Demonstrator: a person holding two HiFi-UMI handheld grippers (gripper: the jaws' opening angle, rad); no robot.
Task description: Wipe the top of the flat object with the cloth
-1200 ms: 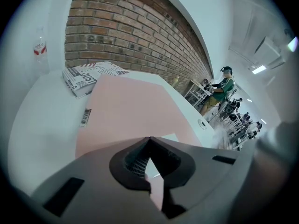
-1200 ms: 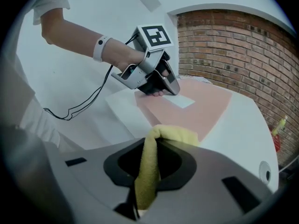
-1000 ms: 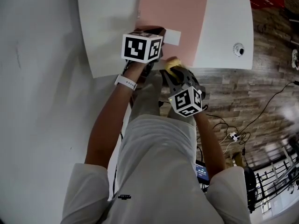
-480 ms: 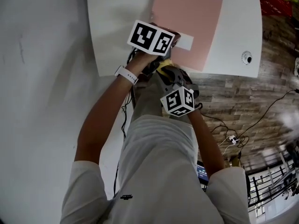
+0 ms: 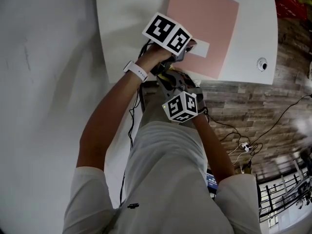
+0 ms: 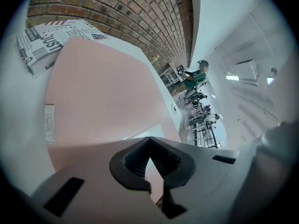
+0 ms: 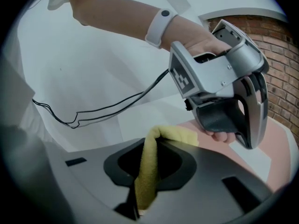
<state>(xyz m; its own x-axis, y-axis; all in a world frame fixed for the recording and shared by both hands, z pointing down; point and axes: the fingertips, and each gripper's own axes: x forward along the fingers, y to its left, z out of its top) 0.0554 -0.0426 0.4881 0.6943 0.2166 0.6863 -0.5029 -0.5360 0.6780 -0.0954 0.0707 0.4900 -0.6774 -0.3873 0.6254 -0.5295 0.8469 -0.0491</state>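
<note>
Right fingers [image 7: 210, 176] are clenched on the yellow cloth [image 7: 147, 171]; no wiping is shown yet.
The pink sheet [image 5: 204, 18] is pinched by the left fingers [image 6: 107, 195]; its whole top is judged left to wipe.

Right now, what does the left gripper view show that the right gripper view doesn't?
Left only: newspaper, grommet, people far off.
Right only: yellow cloth clamped in the right tool, the left tool from outside, wristband, cable.
Both: pink sheet, white table, brick wall.
</note>
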